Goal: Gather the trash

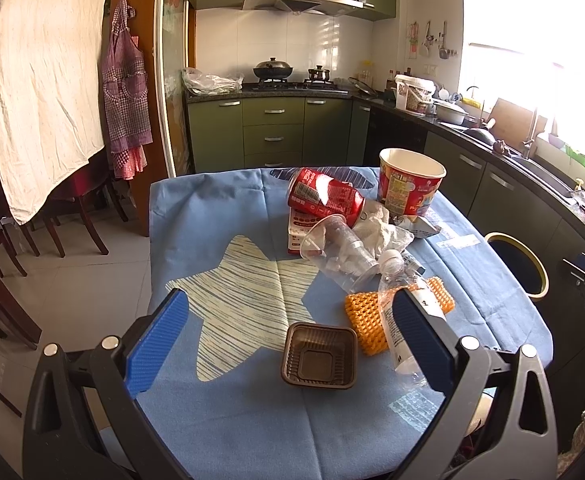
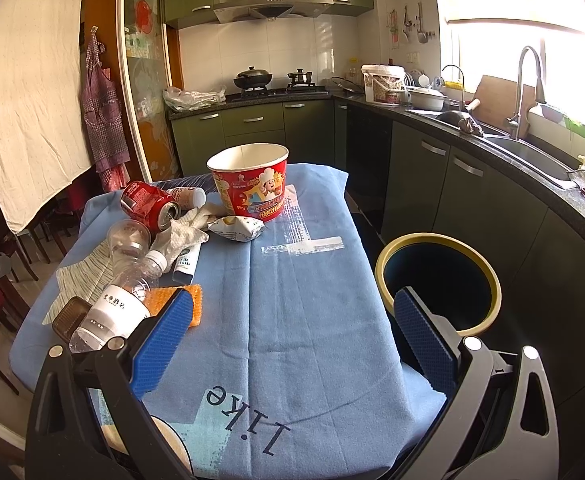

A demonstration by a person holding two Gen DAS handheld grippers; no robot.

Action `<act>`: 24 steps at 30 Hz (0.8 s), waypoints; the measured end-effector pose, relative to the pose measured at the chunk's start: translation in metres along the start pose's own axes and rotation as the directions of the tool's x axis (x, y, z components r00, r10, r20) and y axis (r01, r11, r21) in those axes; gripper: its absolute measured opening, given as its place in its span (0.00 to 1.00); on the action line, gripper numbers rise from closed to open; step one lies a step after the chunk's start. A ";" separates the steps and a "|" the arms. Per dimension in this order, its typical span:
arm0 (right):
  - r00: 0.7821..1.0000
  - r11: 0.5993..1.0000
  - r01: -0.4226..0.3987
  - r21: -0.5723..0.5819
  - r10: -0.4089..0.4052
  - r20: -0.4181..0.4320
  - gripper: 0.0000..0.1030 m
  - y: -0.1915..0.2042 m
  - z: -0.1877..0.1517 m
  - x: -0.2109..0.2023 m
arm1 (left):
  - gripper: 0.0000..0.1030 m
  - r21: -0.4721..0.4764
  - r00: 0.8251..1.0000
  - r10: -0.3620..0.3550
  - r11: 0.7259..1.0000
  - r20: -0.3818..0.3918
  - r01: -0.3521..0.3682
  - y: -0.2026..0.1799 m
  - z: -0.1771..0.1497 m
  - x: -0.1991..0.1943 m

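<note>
Setting: a counter (image 2: pixel 312 320) draped in a blue cloth carries the trash; a bin with a yellow rim (image 2: pixel 488 276) stands on the floor just beside its right edge, low enough for items to be dropped in over the side.
Trash pile: a red soda can (image 1: pixel 324 198) lies on its side, touching a crumpled paper towel (image 1: pixel 380 226) and a toppled clear plastic cup (image 1: pixel 328 246); a red paper noodle bucket (image 1: pixel 410 186) stands upright behind them.
Near items: a brown plastic tray (image 1: pixel 319 356) sits apart at the front, beside an orange foam net (image 1: pixel 366 320) and a clear plastic bottle (image 1: pixel 402 320) lying on it.
Left gripper (image 1: pixel 292 340): jaws spread wide and empty, framing the tray, probably the easiest first pick.
Right gripper (image 2: pixel 292 340): jaws released and empty, hovering over bare cloth near the bin.
Progress: by my reading nothing is collected yet.
</note>
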State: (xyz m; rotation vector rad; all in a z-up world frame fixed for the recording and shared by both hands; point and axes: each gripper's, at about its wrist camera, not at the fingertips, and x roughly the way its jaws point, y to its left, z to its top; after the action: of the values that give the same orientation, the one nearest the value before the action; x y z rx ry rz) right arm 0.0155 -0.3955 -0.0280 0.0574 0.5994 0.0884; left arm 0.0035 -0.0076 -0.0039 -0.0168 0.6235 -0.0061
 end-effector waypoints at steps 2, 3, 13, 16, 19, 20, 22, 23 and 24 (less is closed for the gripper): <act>1.000 1.000 -0.002 -0.003 0.002 -0.007 0.96 0.000 0.002 0.003 | 0.94 0.000 1.000 0.002 1.000 -0.003 -0.002 0.001 0.001 0.002; 1.000 1.000 -0.009 -0.005 0.009 -0.012 0.96 0.000 0.005 0.005 | 0.94 0.002 1.000 0.002 1.000 -0.006 -0.002 0.002 0.003 0.005; 0.969 0.982 -0.187 -0.034 0.178 -0.170 0.96 0.004 0.100 0.067 | 0.94 0.040 0.991 -0.073 0.996 -0.115 0.078 0.002 0.050 0.056; 0.961 0.985 -0.164 -0.057 0.146 -0.234 0.96 0.009 0.142 0.106 | 0.94 0.043 0.988 -0.082 0.995 -0.134 0.089 0.003 0.066 0.068; 0.933 0.986 -0.167 0.000 0.158 -0.323 0.93 0.007 0.180 0.155 | 0.94 0.051 0.986 -0.100 0.993 -0.136 0.108 0.002 0.080 0.073; 0.923 0.988 -0.156 0.019 0.153 -0.353 0.88 0.006 0.192 0.174 | 0.94 0.059 0.986 -0.098 0.993 -0.132 0.107 0.001 0.083 0.074; 0.900 0.991 -0.127 0.035 0.130 -0.416 0.82 0.005 0.210 0.210 | 0.94 0.081 0.987 -0.094 0.991 -0.131 0.105 -0.002 0.091 0.079; 0.887 0.993 -0.111 0.046 0.120 -0.445 0.79 0.004 0.218 0.227 | 0.94 0.086 0.986 -0.101 0.990 -0.136 0.113 -0.003 0.094 0.082; 0.871 0.993 -0.100 0.065 0.119 -0.476 0.78 0.004 0.223 0.244 | 0.94 0.086 0.983 -0.116 0.988 -0.146 0.129 -0.004 0.097 0.086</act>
State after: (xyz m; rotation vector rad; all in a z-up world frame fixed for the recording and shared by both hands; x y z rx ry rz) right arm 0.3420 -0.3737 0.0194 0.1089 1.0977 0.2053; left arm 0.1301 -0.0112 0.0249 0.0375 0.7616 -0.1572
